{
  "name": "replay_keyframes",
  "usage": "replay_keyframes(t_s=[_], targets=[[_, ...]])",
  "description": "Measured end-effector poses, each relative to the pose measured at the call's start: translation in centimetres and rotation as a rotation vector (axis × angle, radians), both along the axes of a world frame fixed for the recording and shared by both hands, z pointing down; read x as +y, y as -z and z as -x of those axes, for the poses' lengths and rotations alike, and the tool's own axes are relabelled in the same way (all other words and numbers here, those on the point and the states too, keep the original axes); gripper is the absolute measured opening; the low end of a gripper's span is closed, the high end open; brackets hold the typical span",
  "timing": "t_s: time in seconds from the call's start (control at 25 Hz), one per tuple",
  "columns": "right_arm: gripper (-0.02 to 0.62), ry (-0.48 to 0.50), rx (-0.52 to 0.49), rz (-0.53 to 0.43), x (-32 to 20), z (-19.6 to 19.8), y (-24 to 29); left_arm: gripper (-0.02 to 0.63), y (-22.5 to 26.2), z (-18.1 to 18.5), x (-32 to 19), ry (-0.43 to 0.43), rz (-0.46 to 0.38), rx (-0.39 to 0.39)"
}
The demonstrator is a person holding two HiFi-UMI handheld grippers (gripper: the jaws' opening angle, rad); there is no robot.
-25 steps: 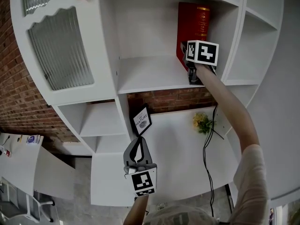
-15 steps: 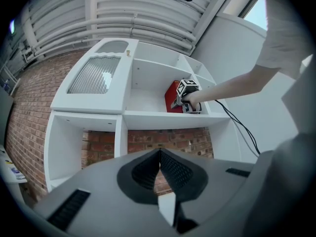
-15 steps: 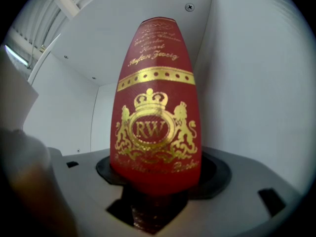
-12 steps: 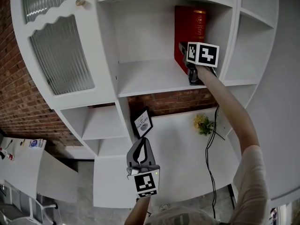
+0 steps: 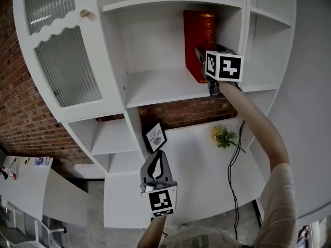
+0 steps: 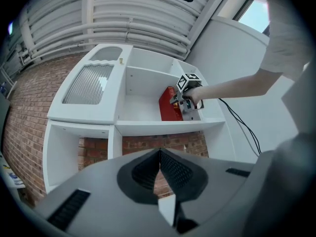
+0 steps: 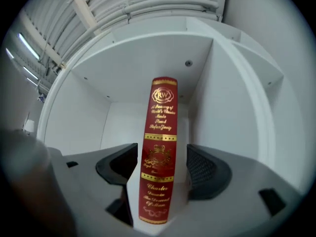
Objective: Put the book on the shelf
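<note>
The red book with a gold-lettered spine stands upright at the right end of the white shelf, close to the side wall. My right gripper is held level at the book's spine. Its jaws have just been opening, and the spine stands between them with a gap on each side. My left gripper hangs low in front of the cabinet, shut and empty, pads together. The left gripper view also shows the book and the right gripper from afar.
A cabinet door with ribbed glass stands left of the shelf. On the lower white surface are a framed picture, yellow flowers and a black cable. The brick wall is at the left.
The right gripper has drawn back a little from the book, which stays upright on the shelf and shows more of itself. The left gripper has risen slightly.
</note>
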State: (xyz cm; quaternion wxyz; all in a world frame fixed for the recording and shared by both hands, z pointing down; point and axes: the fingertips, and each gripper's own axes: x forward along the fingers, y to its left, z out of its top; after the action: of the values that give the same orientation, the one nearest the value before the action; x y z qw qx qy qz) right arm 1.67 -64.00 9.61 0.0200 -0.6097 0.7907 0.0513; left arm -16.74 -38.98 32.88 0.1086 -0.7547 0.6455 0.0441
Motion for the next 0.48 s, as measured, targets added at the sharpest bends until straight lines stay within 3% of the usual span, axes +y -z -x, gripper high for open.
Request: replay_keyframes(t_s=[0.24,0.32,0.48], targets=[[0.291,0.133,0.028,-0.211,9.7,-0.2,1.3,0.013,0.7,-1.9,1.7,-0.015,0.003,-0.009],[0.018,0.191,0.028,-0.275,13.5,-0.1,0.6,0.012,0.8,-2.5,2.3,-0.018,0.001,-0.013],[0.015,0.253,-0.009,-0.332,20.6,-0.1,-2.8,0.012,1.2,-3.3,3.5,-0.018,-0.009,-0.025]])
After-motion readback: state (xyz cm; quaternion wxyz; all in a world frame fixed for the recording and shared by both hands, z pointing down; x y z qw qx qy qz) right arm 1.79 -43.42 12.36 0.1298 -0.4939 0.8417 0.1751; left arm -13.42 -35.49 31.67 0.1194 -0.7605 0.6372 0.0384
